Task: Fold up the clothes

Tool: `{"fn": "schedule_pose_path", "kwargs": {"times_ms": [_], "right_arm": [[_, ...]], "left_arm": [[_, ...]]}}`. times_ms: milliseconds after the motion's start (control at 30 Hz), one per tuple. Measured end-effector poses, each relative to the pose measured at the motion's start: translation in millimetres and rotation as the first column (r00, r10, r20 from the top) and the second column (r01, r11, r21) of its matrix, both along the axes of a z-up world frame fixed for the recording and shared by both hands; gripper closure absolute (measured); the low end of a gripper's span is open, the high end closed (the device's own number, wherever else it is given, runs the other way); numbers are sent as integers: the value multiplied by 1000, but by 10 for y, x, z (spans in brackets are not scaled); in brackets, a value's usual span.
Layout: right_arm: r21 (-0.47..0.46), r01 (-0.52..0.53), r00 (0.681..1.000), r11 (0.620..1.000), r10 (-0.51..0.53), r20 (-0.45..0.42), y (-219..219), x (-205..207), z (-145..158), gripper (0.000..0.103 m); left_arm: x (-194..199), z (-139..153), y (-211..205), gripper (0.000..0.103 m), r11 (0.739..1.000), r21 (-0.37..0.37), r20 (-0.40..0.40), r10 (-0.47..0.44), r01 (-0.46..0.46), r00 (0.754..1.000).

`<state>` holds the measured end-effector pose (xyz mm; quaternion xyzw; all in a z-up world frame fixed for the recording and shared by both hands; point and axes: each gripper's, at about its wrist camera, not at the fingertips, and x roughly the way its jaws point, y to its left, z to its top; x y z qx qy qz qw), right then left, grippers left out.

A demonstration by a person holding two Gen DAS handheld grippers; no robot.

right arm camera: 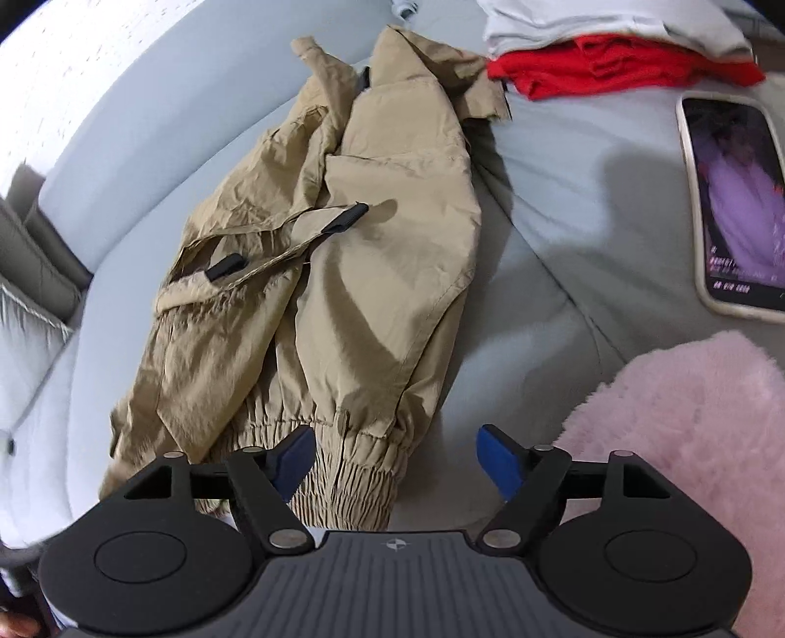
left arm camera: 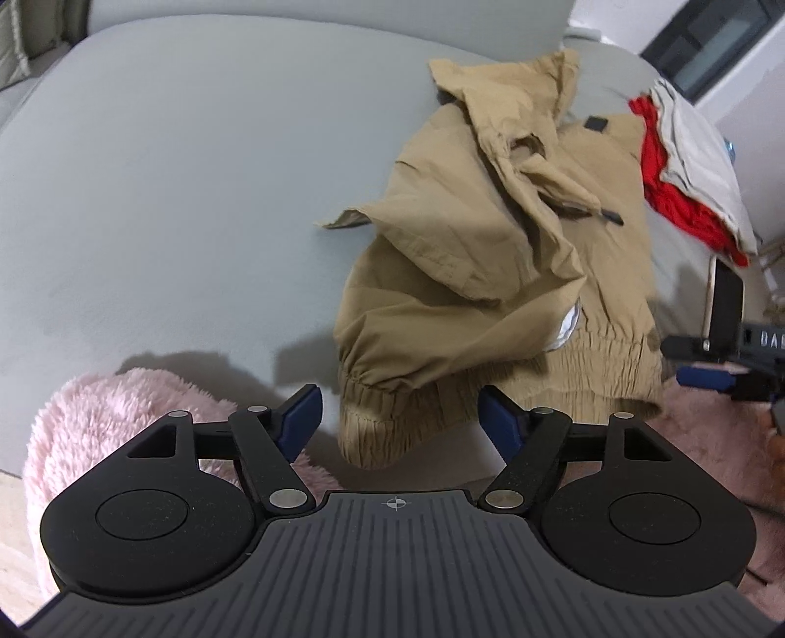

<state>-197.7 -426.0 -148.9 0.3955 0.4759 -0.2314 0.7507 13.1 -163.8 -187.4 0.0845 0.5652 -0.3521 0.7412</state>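
Note:
A crumpled tan jacket (left arm camera: 490,255) lies on the grey cushion (left arm camera: 171,196), its gathered elastic hem and cuffs turned toward me. My left gripper (left arm camera: 400,417) hangs open over one elastic cuff (left arm camera: 387,417), which shows between the blue pads (left arm camera: 301,422) without either pad pressing on it. In the right wrist view the same jacket (right arm camera: 373,235) stretches away from my right gripper (right arm camera: 396,451), which is open too. Its left pad (right arm camera: 294,461) sits at the edge of another cuff (right arm camera: 358,471), and the right pad stands apart over bare grey fabric.
Folded red (right arm camera: 613,66) and white (right arm camera: 588,24) clothes are stacked at the far side. A phone (right arm camera: 736,196) with a lit screen lies to the right. Pink fluffy fabric (right arm camera: 687,417) covers the near edge, also pink fluffy fabric (left arm camera: 122,432) at the left gripper's side.

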Motion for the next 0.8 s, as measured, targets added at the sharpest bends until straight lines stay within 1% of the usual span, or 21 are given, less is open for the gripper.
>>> {"fn": "schedule_pose_path", "kwargs": {"times_ms": [67, 200, 233, 300, 333, 367, 400, 433, 500, 533, 567, 633, 700, 733, 767, 800], "right_arm": [[15, -4, 1000, 1000, 4, -13, -11, 16, -67, 27], [49, -27, 999, 998, 28, -18, 22, 84, -211, 29], [57, -34, 999, 998, 35, -2, 44, 114, -240, 31], [54, -45, 999, 998, 43, 21, 91, 170, -265, 38], [31, -59, 998, 998, 58, 27, 148, 222, -258, 46], [11, -68, 997, 998, 68, 25, 162, 240, -244, 67], [-57, -107, 994, 993, 108, 19, 230, 269, -167, 82], [-122, -143, 989, 982, 145, 11, 294, 295, -90, 87], [-173, -165, 985, 971, 170, 15, 333, 264, 64, 91], [-205, -169, 984, 964, 176, 15, 358, 210, 175, 91], [-215, -167, 985, 962, 174, 16, 370, 168, 220, 91], [-224, -165, 985, 960, 174, 18, 339, 31, 361, 91], [-214, -158, 986, 964, 164, 8, 316, -48, 372, 91], [-216, -153, 988, 964, 157, 5, 311, -72, 351, 91], [-214, -149, 988, 965, 154, 8, 324, -71, 336, 90], [-206, -137, 990, 969, 141, 6, 338, -69, 293, 89]], "left_arm": [[29, -43, -71, 27, 1000, 27, 17, -4, 4, 1000], [97, -142, -147, 27, 999, 40, -2, -2, 2, 1000], [105, -159, -167, 27, 999, 43, -5, -3, 4, 1000], [96, -166, -186, 27, 999, 48, -5, -7, 8, 1000], [90, -167, -194, 27, 999, 50, -4, -10, 10, 1000], [82, -161, -201, 27, 999, 46, -5, -13, 14, 1000], [77, -147, -201, 27, 999, 39, -5, -15, 16, 1000], [73, -131, -200, 27, 999, 32, -4, -17, 17, 1000], [81, -112, -195, 27, 1000, 22, 0, -8, 8, 1000], [98, -110, -193, 26, 1000, 17, 1, 6, -6, 1000], [110, -120, -207, 24, 1000, 11, -9, 14, -14, 1000], [129, -148, -248, 22, 1000, -1, -35, 24, -24, 999], [74, -124, -347, 25, 1000, 9, -24, -12, 13, 1000], [-22, -59, -436, 26, 997, 20, 11, -72, 71, 997], [-155, 42, -532, 27, 989, 32, 57, -149, 147, 987], [-255, 134, -580, 27, 980, 39, 96, -197, 194, 976]]}}
